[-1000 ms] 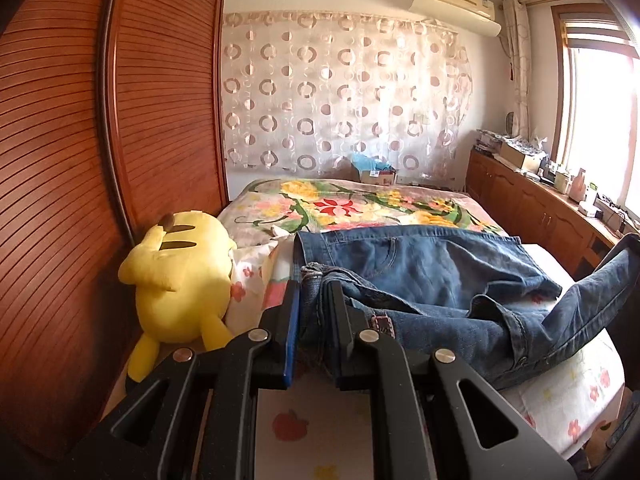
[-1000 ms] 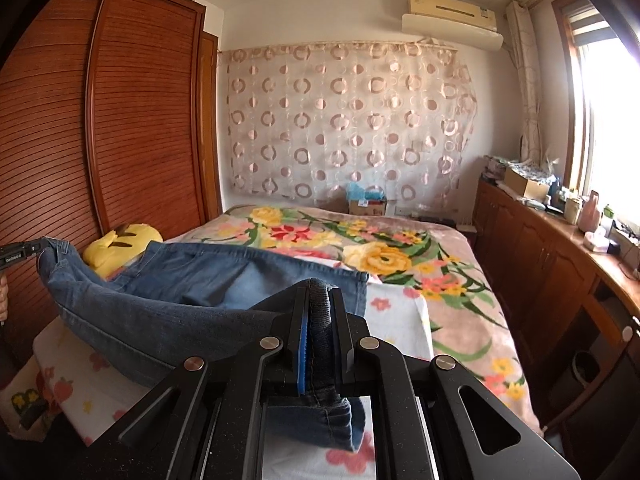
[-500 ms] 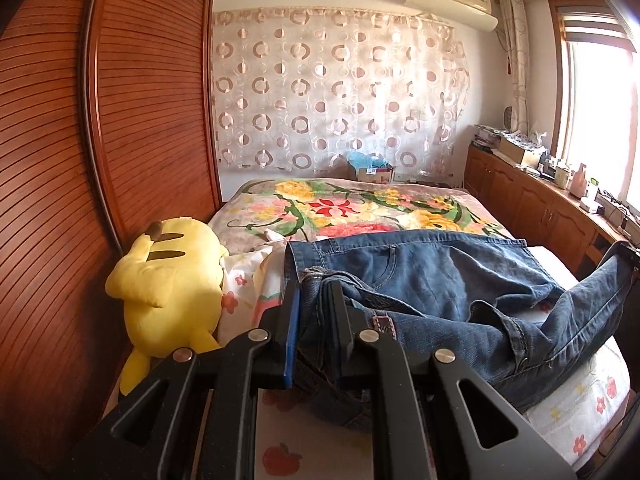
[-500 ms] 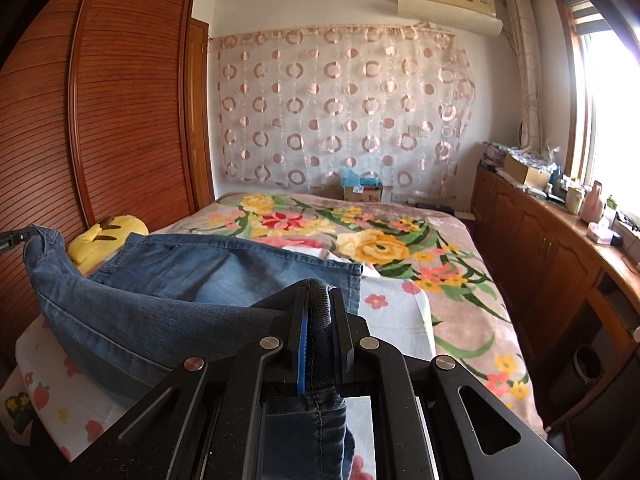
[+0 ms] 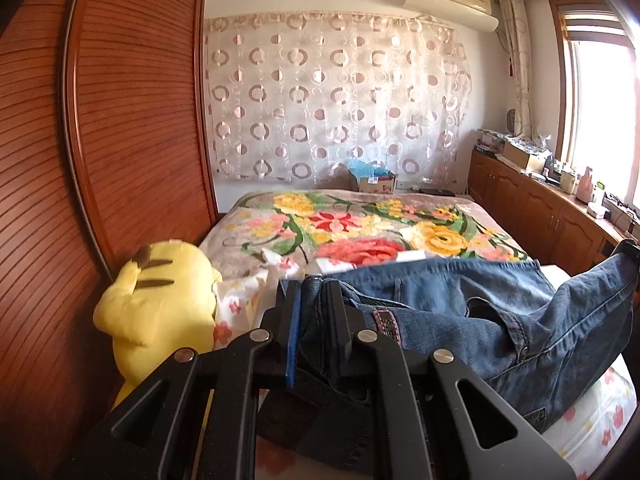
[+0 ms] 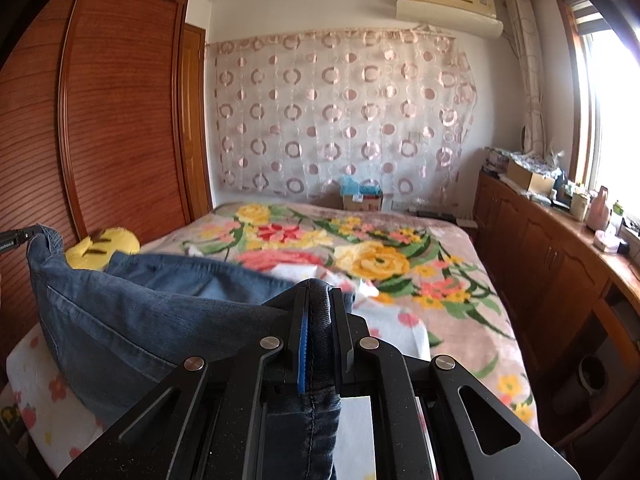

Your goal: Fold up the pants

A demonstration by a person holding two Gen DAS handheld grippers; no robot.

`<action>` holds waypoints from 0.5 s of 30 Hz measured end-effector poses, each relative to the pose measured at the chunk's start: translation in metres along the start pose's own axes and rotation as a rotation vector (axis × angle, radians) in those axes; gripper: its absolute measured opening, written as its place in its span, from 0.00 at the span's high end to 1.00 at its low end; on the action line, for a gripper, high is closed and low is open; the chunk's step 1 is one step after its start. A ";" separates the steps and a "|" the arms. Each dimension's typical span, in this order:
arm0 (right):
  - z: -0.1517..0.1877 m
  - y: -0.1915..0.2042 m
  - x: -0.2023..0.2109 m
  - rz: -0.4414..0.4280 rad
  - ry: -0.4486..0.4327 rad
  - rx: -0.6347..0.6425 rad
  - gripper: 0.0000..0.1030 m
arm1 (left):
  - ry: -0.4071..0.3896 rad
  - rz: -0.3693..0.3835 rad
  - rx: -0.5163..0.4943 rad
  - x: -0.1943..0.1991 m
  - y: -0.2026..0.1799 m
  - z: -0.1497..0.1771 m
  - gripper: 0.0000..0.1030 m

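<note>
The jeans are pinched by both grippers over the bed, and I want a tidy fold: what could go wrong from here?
1. The jeans sag in a bunched heap between the left gripper and the right gripper, so creases could get folded in.
2. Each gripper pinches only a narrow edge of thick denim, which might slip out.
3. The yellow plush toy lies right beside the left gripper and may get bumped or covered.

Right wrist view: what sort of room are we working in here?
A home bedroom, most likely: a bed under a floral blanket, a tall wooden wardrobe along the left wall, and a yellow plush toy beside the jeans.
</note>
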State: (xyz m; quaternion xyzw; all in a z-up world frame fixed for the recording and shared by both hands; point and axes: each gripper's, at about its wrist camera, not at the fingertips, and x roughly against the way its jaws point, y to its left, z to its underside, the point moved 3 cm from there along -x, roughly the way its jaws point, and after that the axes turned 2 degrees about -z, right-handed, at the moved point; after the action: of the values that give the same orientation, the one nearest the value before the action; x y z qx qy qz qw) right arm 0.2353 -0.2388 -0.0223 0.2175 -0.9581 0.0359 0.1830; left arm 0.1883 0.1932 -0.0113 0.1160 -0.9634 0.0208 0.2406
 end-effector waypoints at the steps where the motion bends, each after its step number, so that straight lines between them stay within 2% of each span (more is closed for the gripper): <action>1: -0.003 -0.002 -0.001 -0.001 -0.011 -0.004 0.92 | -0.003 -0.001 0.000 -0.002 0.000 -0.002 0.87; 7: -0.034 -0.013 -0.019 0.002 -0.055 0.008 0.92 | -0.025 -0.012 -0.004 -0.032 -0.001 -0.035 0.88; 11: -0.032 -0.017 -0.055 0.016 -0.026 0.038 0.92 | -0.002 -0.022 -0.017 -0.073 -0.005 -0.048 0.88; 15: -0.028 -0.023 -0.096 0.026 0.020 0.046 0.92 | 0.036 -0.027 -0.022 -0.109 -0.009 -0.047 0.87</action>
State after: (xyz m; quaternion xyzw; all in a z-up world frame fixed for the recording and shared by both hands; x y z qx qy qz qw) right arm 0.3352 -0.2162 -0.0319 0.2087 -0.9579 0.0626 0.1870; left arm 0.3051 0.2124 -0.0212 0.1260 -0.9575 0.0091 0.2594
